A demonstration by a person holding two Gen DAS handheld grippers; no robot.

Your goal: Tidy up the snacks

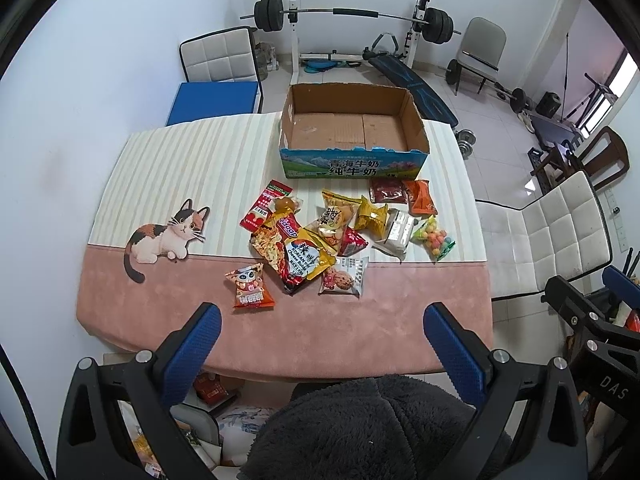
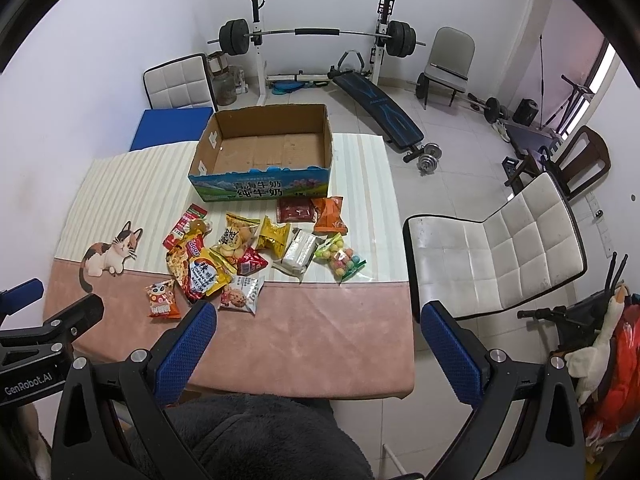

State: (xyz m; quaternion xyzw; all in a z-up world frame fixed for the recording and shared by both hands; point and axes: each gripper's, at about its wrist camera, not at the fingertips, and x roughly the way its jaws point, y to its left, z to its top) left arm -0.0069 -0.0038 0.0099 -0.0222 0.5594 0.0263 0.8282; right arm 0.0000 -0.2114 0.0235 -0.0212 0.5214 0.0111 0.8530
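Note:
Several snack packets lie in a loose pile [image 1: 320,236] [image 2: 240,256] in the middle of the table. Behind them stands an open, empty cardboard box [image 1: 352,160] [image 2: 260,186] with a blue printed front. Nearest me are an orange panda packet [image 1: 250,286] [image 2: 162,300] and a cookie packet [image 1: 344,276] [image 2: 242,294]; a bag of coloured balls [image 1: 434,238] [image 2: 340,258] lies on the right. My left gripper [image 1: 322,320] hangs open above the near table edge, empty. My right gripper [image 2: 316,320] is also open and empty, over the table's near right part.
The table [image 1: 160,312] [image 2: 340,340] has a pink and striped cloth with a cat print [image 1: 164,236]. A white chair [image 2: 492,248] stands at the right, another chair [image 1: 218,60] at the far left. Weight bench and barbell rack [image 1: 356,16] stand behind. Dark fuzzy clothing [image 1: 360,428] shows below.

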